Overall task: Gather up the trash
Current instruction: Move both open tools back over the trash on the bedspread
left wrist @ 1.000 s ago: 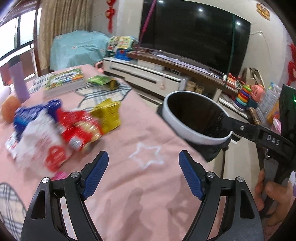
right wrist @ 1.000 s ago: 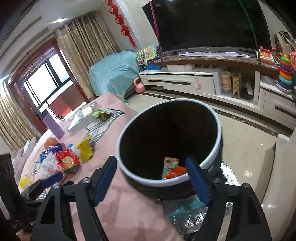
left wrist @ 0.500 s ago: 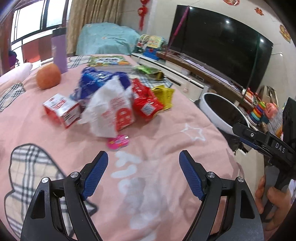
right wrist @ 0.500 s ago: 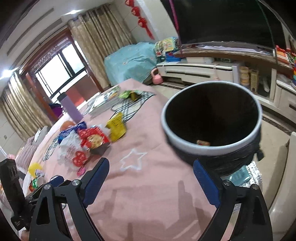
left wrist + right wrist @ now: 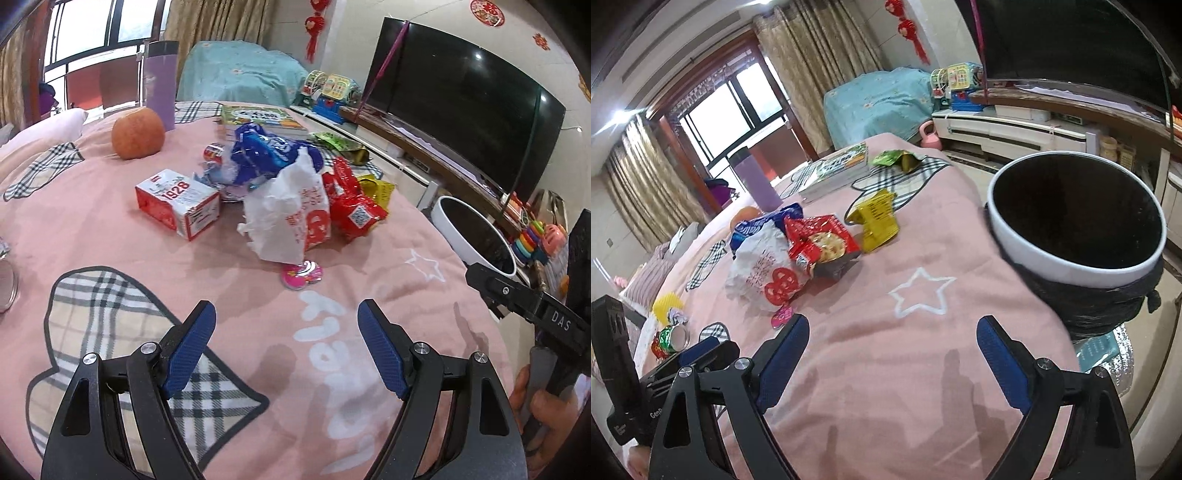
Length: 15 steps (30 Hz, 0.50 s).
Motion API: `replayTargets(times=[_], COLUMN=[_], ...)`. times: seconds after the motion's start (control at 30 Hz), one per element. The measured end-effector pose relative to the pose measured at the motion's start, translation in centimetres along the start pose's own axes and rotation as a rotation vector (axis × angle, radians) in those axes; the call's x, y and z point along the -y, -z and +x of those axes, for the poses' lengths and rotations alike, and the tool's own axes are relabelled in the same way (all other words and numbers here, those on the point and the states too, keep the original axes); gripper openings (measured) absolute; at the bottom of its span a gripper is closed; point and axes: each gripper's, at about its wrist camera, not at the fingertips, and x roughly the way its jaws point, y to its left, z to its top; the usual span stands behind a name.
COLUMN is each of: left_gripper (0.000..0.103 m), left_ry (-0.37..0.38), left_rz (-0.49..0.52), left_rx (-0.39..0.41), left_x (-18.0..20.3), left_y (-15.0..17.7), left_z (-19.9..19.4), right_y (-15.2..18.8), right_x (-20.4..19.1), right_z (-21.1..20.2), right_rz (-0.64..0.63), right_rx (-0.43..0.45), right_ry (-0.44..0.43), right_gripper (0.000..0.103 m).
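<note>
Pink tablecloth point(image 5: 110, 229): only left view shows boxed carton point(image 5: 177, 201).

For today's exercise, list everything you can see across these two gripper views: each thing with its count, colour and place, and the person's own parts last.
Bin: 1, white rim, black liner, beside the table's right edge.
Tablecloth: 1, pink with plaid patches, covers the table.
White bag: 1, white with red print, centre of the pile.
Red wrapper: 1, red, right of the white bag.
Blue wrapper: 1, blue, behind the white bag.
Yellow wrapper: 1, yellow, between the pile and the bin.
Green wrapper: 1, green, far side by the books.
Carton: 1, red and white, left of the pile.
Pink wrapper: 1, pink, in front of the white bag.
Orange: 1, orange, far left.
Cup: 1, purple, behind the orange.
Books: a stack, green cover, far side.
TV: 1, black, on the wall.
Left gripper: open, empty.
Right gripper: jaws just opened wider, empty.
</note>
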Motion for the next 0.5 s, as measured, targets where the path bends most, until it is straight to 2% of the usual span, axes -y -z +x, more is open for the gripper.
replayTargets(times=[0.5], left_gripper=[0.081], left_ry=[-0.027], left_rz=[-0.024], left_rx=[-0.009], left_x=[-1.4], left_y=[-1.5], left_z=[1.1], right_y=[-0.6], right_x=[-2.3], right_z=[2.4], right_rz=[-0.059], right_rx=[-0.024], right_ry=[-0.055], right_gripper=[0.093])
